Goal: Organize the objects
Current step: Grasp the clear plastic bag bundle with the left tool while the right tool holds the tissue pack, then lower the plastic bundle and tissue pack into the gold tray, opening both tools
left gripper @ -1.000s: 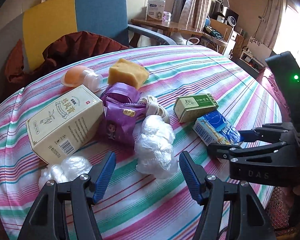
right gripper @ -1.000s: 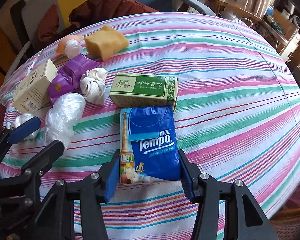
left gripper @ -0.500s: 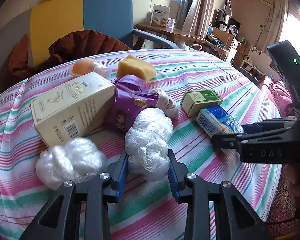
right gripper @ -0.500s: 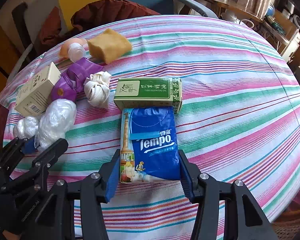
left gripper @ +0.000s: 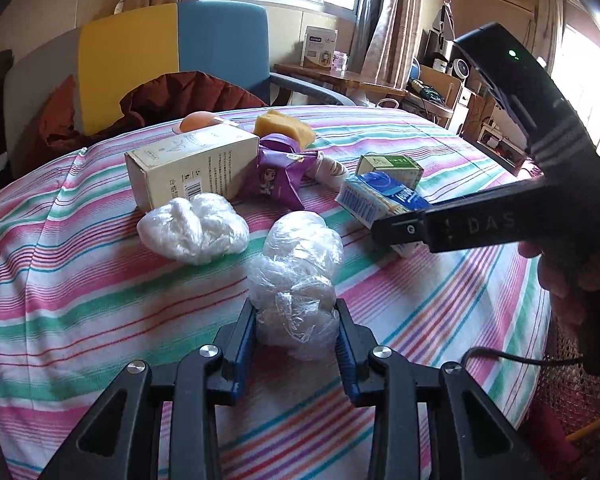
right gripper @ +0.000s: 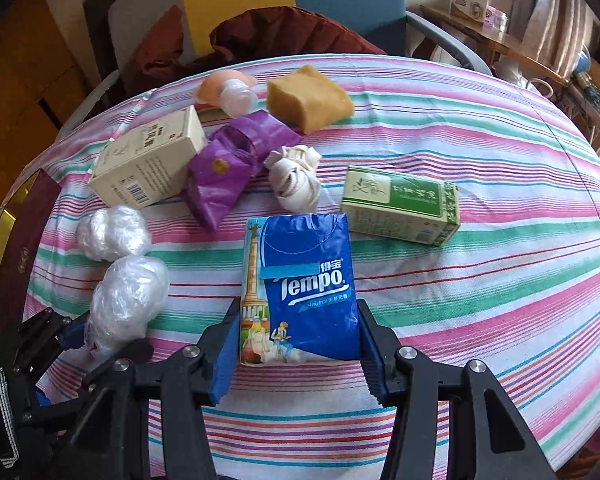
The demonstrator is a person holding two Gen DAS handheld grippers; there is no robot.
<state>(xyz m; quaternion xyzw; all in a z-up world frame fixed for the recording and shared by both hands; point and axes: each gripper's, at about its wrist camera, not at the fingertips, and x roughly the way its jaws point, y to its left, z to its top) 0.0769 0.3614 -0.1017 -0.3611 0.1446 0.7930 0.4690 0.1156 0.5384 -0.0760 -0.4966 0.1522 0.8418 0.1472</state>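
My left gripper (left gripper: 296,316) is shut on a crumpled clear plastic bundle (left gripper: 296,276), which rests on the striped tablecloth (left gripper: 80,300). From the right wrist, that bundle (right gripper: 126,300) shows at the lower left with the left gripper (right gripper: 80,336) behind it. My right gripper (right gripper: 298,340) is shut on a blue Tempo tissue pack (right gripper: 300,284); its pads press both long sides. The tissue pack (left gripper: 384,200) also shows in the left wrist view, partly hidden by the right gripper's black body.
A second plastic bundle (left gripper: 192,226), a cream box (left gripper: 192,164), a purple packet (left gripper: 278,174), a white knotted cloth (right gripper: 296,180), a green box (right gripper: 400,204), a yellow sponge (right gripper: 308,98) and an orange-capped bottle (right gripper: 224,90) lie beyond. A chair (left gripper: 172,40) stands behind the table.
My left gripper closed on the plastic bundle and drew it toward the near side, away from the purple packet. The right gripper kept its hold on the tissue pack and shifted slightly.
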